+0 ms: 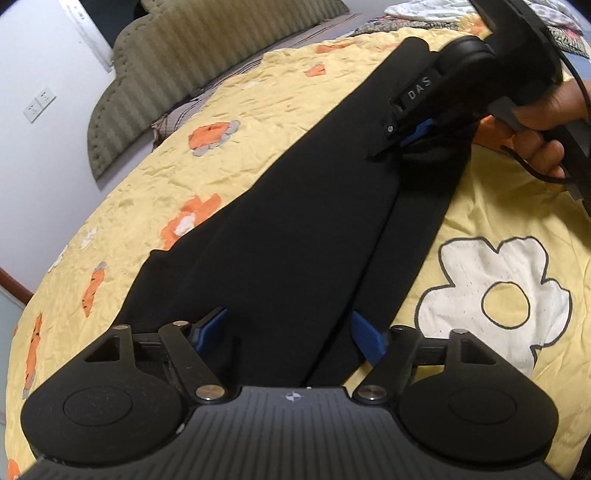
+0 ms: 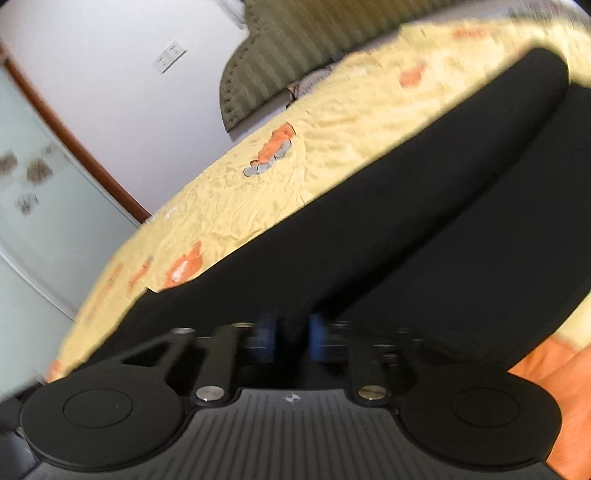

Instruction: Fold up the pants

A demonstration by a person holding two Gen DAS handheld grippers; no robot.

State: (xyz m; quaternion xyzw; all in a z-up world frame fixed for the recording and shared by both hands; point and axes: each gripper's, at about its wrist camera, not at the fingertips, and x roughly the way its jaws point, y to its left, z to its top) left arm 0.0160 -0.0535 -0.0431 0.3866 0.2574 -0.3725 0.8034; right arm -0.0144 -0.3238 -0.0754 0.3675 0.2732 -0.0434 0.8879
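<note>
Black pants lie lengthwise on a yellow flowered bedspread, both legs side by side. My left gripper is open low over the near end of the pants, its blue pads on either side of the cloth. My right gripper is farther along the pants, held by a hand, its fingers down on the cloth. In the blurred right wrist view the pants fill the middle, and the right gripper has its blue pads close together on a ridge of black cloth.
A green ribbed headboard and a white wall with sockets stand beyond the bed. Crumpled patterned clothes lie at the far end. A frosted glass door with a brown frame is at the left.
</note>
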